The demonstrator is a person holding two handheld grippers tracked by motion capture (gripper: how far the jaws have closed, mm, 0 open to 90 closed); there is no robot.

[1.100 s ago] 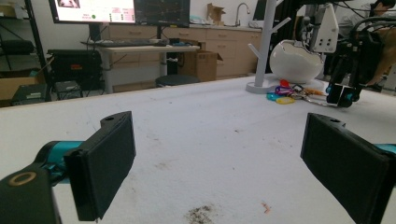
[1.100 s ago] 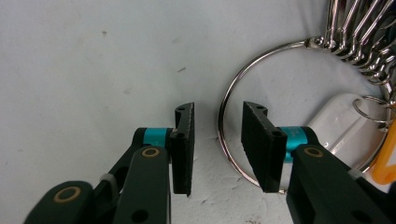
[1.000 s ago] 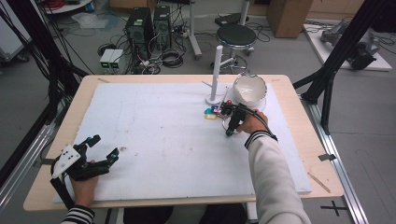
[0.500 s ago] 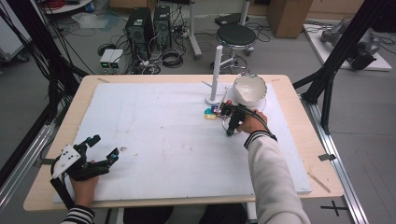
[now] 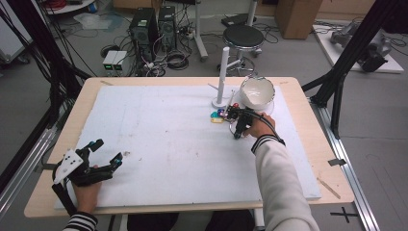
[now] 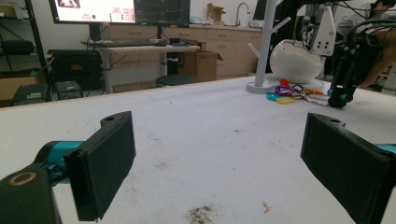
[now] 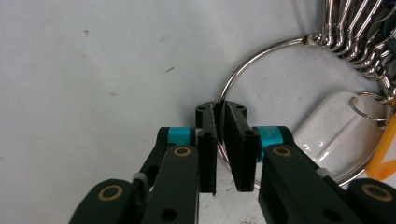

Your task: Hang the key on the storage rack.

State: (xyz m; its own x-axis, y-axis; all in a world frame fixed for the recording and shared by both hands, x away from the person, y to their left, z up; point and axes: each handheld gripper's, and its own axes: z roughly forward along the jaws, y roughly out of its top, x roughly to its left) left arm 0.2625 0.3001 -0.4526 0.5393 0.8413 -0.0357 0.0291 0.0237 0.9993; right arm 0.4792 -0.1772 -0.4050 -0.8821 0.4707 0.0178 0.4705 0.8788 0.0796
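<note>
The right gripper [image 7: 223, 135] points down at the white foam board [image 5: 159, 139], its 2 flat black jaws having just been closing. They now pinch the thin wire of a large steel key ring [image 7: 261, 60], which passes straight between the pads. The ring curves up and away from the fingertips in a smooth, shiny arc. At its far end, beyond the jaws, a crowd of small steel loops [image 7: 359, 28] is threaded on it. Just beside the right-hand jaw lies a glossy white rounded tag [image 7: 334, 126], with a sliver of orange plastic [image 7: 385, 158] at its outer edge.

In the high view the right gripper [image 5: 239, 126] stands near the far right part of the board. The bunch of coloured tags [image 5: 217, 116] fans out just beside its tips. Close beyond them are the round base of a white branched stand [image 5: 223, 72] and a white egg-shaped bowl with a jagged rim [image 5: 257, 91].

The left gripper [image 5: 107, 154] rests at the near left edge of the board, well apart from the keys. Its 2 broad matte black pads [image 6: 105, 163] stand wide apart with nothing but scuffed, speckled foam between them.
</note>
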